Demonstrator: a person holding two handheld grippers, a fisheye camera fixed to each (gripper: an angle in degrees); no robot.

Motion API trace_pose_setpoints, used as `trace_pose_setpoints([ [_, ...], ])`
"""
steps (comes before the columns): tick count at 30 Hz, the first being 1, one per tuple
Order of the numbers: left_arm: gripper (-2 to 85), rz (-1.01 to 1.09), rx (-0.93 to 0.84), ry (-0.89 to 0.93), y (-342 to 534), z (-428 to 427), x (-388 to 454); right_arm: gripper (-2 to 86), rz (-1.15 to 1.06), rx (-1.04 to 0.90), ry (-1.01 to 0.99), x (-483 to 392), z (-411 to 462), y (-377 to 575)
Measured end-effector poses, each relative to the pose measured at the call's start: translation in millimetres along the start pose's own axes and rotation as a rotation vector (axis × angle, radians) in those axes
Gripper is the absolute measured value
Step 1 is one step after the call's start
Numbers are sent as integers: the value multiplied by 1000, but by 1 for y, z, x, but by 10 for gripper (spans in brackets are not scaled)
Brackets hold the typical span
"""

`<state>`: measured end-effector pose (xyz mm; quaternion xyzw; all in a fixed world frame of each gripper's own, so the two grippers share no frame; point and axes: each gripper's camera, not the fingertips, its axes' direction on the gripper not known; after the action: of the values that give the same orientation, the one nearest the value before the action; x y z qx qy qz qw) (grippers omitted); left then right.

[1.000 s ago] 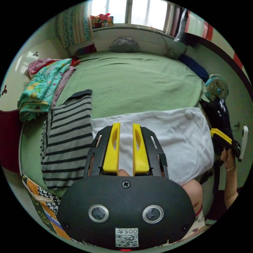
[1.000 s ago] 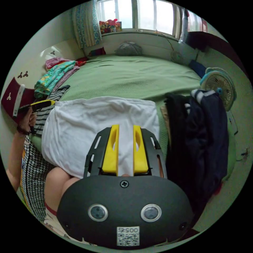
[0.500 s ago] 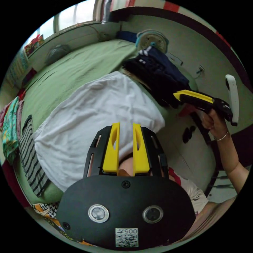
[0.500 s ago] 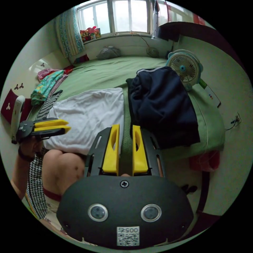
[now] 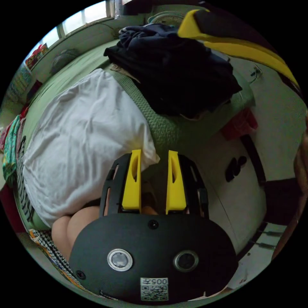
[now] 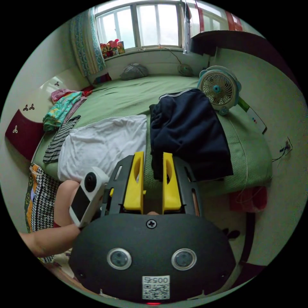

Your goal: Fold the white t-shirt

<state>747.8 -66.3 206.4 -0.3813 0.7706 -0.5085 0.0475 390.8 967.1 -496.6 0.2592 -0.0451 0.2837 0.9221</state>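
The white t-shirt (image 5: 80, 138) (image 6: 102, 144) lies folded as a flat rectangle near the front edge of the green bed (image 6: 128, 93), over the person's knee (image 5: 69, 224). My left gripper (image 5: 154, 154) hangs just past the shirt's near corner at the bed's edge, jaws apart with nothing between them. My right gripper (image 6: 153, 155) is open and holds nothing, in front of the dark navy clothes pile (image 6: 189, 131) (image 5: 173, 73). In the left gripper view the right gripper (image 5: 192, 27) crosses the top. The left gripper's white camera (image 6: 88, 192) sits close beside my right one.
A striped garment (image 6: 59, 141) and a colourful folded quilt (image 6: 62, 109) lie left of the shirt. A small fan (image 6: 219, 86) stands at the bed's right edge, a grey cushion (image 6: 133, 70) under the window. A patterned bag (image 6: 41, 199) hangs at the bedside.
Both views have swung right, from the white shirt to the navy pile. The two grippers have come close together. The left gripper's jaws stand wider apart. The shirt lies as before.
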Motion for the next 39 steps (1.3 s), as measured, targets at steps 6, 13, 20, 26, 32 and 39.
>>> trace_pose_setpoints([
  [6,88,-1,44,-57,9,4,12,88,13,-14,-15,2,3,-3],
  [13,31,-1,-12,187,18,-20,-24,98,-37,-32,18,-15,9,-21],
  [20,30,-52,49,266,42,-57,-67,119,-131,49,136,-46,0,-58],
  [26,32,-84,65,316,57,-76,-93,112,-149,82,9,-64,5,-95],
  [32,33,-80,78,307,77,-94,-108,134,-20,-158,-103,-53,86,-151],
  [39,32,-84,97,299,97,-114,-126,142,22,-296,-63,-68,158,-190],
])
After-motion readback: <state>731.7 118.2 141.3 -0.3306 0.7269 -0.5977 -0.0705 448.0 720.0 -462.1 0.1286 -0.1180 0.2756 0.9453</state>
